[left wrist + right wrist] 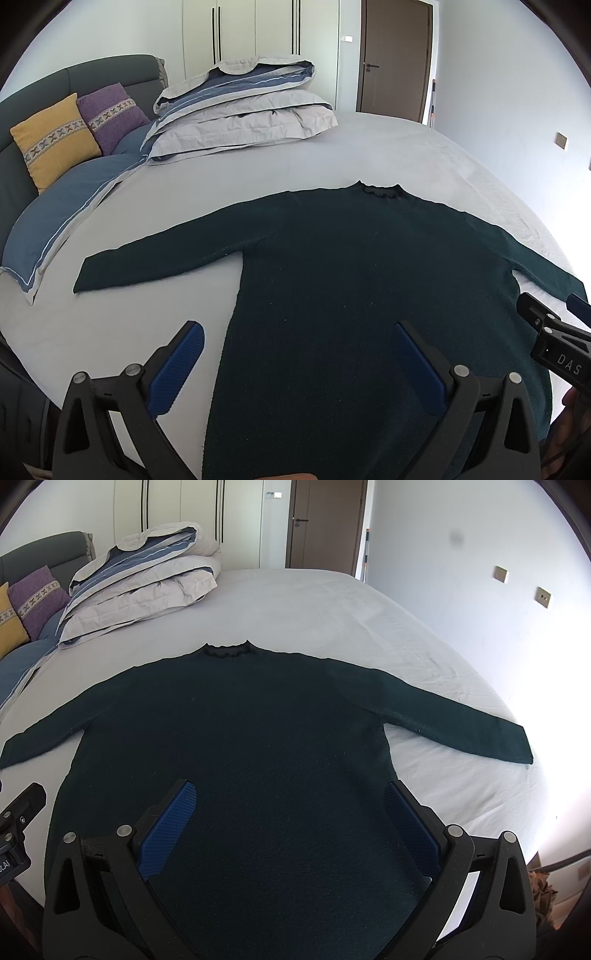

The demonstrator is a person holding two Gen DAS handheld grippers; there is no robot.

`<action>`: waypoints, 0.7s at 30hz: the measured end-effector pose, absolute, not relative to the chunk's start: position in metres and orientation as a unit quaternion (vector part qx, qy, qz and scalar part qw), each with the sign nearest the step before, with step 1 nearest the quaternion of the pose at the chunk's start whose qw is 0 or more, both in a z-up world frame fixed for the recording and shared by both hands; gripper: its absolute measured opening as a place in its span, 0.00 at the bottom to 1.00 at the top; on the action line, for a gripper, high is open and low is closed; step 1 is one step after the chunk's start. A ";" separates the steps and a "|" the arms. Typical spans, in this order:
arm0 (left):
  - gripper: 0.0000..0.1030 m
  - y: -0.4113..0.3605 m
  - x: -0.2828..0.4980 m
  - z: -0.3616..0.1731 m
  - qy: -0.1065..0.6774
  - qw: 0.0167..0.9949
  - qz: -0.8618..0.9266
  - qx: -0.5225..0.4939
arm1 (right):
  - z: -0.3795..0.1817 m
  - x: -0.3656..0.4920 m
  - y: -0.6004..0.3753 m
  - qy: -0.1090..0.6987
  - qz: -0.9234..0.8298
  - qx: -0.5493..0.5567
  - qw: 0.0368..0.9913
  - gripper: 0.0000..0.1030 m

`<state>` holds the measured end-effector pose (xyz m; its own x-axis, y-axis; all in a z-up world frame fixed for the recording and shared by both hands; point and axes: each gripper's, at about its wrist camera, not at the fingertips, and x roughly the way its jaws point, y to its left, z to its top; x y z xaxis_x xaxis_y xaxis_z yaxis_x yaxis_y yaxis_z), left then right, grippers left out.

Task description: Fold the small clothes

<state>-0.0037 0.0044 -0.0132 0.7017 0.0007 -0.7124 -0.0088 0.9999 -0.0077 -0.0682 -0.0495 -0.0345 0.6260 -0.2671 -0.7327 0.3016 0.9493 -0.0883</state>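
Note:
A dark green long-sleeved sweater (369, 277) (240, 746) lies flat on the white bed, collar away from me, both sleeves spread out to the sides. My left gripper (299, 332) hangs open above the sweater's lower left edge, its left finger over the sheet and its right finger over the knit. My right gripper (290, 797) is open above the lower right of the body, nothing between its blue pads (173, 823). The right gripper's black body (554, 339) shows at the right edge of the left wrist view, near the right sleeve's cuff.
A folded grey and blue duvet (240, 107) (144, 579) is stacked at the far left of the bed (332, 155). Yellow (51, 140) and purple (110, 114) cushions lean on the dark headboard. A brown door (395, 55) and white wardrobes stand behind.

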 end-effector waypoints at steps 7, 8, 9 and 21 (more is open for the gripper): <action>1.00 0.005 -0.003 -0.018 0.390 0.921 0.003 -0.006 | -0.040 -0.065 -0.054 0.407 -0.158 0.025 0.899 1.00; 1.00 0.005 -0.002 -0.019 0.391 0.920 0.003 -0.005 | -0.041 -0.065 -0.055 0.408 -0.158 0.026 0.899 1.00; 1.00 0.004 -0.002 -0.020 0.392 0.920 0.004 -0.005 | -0.042 -0.065 -0.056 0.409 -0.159 0.028 0.898 1.00; 1.00 -0.005 0.010 -0.031 0.396 0.918 -0.010 -0.027 | -0.052 -0.082 -0.217 0.356 -0.188 0.188 0.896 1.00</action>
